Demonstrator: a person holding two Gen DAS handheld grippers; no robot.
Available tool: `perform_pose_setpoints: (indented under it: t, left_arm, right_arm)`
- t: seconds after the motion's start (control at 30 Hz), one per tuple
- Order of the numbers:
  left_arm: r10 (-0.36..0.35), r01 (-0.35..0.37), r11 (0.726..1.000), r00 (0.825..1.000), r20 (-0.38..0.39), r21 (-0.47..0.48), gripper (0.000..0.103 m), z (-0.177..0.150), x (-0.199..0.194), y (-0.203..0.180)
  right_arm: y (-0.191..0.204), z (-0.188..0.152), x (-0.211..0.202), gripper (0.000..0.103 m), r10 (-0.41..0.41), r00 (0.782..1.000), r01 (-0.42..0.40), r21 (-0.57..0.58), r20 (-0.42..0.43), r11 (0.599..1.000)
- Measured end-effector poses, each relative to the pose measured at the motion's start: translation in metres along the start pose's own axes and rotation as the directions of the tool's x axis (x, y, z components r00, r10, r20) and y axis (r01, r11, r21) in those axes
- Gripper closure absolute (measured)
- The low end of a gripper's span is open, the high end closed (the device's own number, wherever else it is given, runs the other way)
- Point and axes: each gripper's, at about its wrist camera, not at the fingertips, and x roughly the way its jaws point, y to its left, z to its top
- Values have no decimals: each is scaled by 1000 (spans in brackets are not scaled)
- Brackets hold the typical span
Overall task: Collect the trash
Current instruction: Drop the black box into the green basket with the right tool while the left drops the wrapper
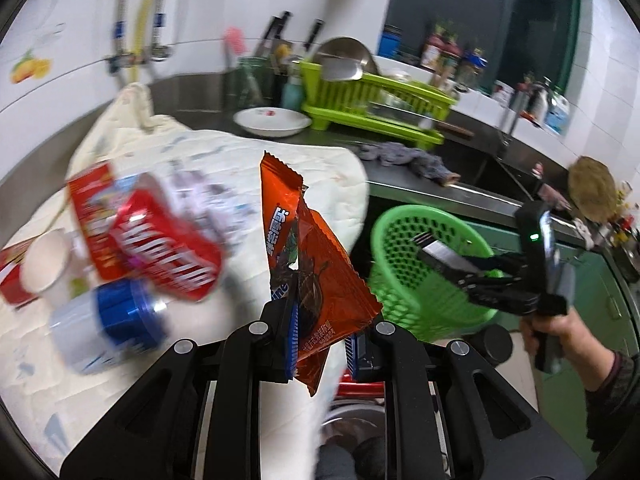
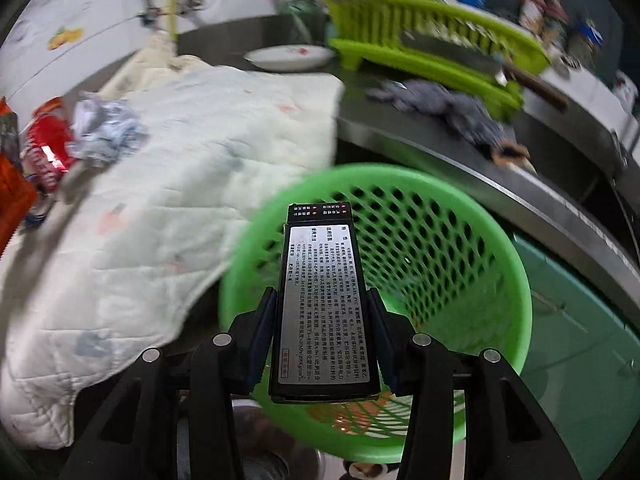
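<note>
Over green basket (image 2: 460,216), right claw (image 2: 324,320) pinching black box (image 2: 320,304), left claw (image 1: 320,340) pinching orange wrapper (image 1: 308,264)

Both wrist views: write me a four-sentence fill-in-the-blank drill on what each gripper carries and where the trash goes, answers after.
1. The left gripper is shut on an ____ snack wrapper.
2. The right gripper holds a black ____ with a silver label.
3. That item hangs over a green ____.
4. The crushed red can lies on a white ____.

Answers: orange; box; basket; cloth
</note>
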Motion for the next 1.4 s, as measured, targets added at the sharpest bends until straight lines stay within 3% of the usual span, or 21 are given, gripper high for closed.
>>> perform_pose_setpoints:
  t: [0.37, 0.5, 0.73, 0.83, 0.9, 0.93, 1.0, 1.03, 1.23, 1.4]
  left_arm:
    - [-114, 119, 991, 991, -75, 61, 85, 26, 73, -65]
    - [-161, 167, 983, 983, -91, 71, 85, 36, 97, -88]
    - [-224, 236, 970, 962, -156, 60, 84, 41, 148, -118]
    - [-233, 247, 967, 958, -169, 63, 83, 40, 163, -128]
    - [-251, 264, 963, 950, -184, 49, 72, 39, 171, -133]
    - [-255, 267, 963, 949, -187, 42, 67, 38, 174, -134]
    - [-261, 271, 962, 948, -180, 30, 46, 37, 177, -135]
    - [-263, 272, 962, 948, -178, 26, 43, 36, 177, -135]
    - [-257, 265, 964, 952, -167, 27, 43, 33, 161, -124]
    - [-204, 210, 977, 969, -139, 29, 43, 30, 128, -98]
  right_arm:
    - [-31, -10, -7, 53, 26, 1000, -27, 104, 11, 994]
    - [-35, -14, -24, 42, 6, 999, -11, 103, 52, 995]
    - [-40, -28, -50, 37, -47, 994, 38, 98, 97, 994]
    - [-45, -35, -56, 36, -56, 994, 45, 103, 99, 994]
    - [-48, -40, -58, 36, -58, 993, 47, 110, 99, 993]
    - [-49, -41, -58, 36, -60, 993, 48, 112, 99, 993]
    - [-51, -45, -59, 36, -61, 993, 49, 117, 98, 992]
    - [-52, -46, -60, 36, -61, 993, 49, 119, 98, 992]
    - [-46, -49, -64, 35, -41, 994, 29, 120, 99, 992]
    - [-25, -42, -70, 32, -17, 992, 6, 87, 123, 996]
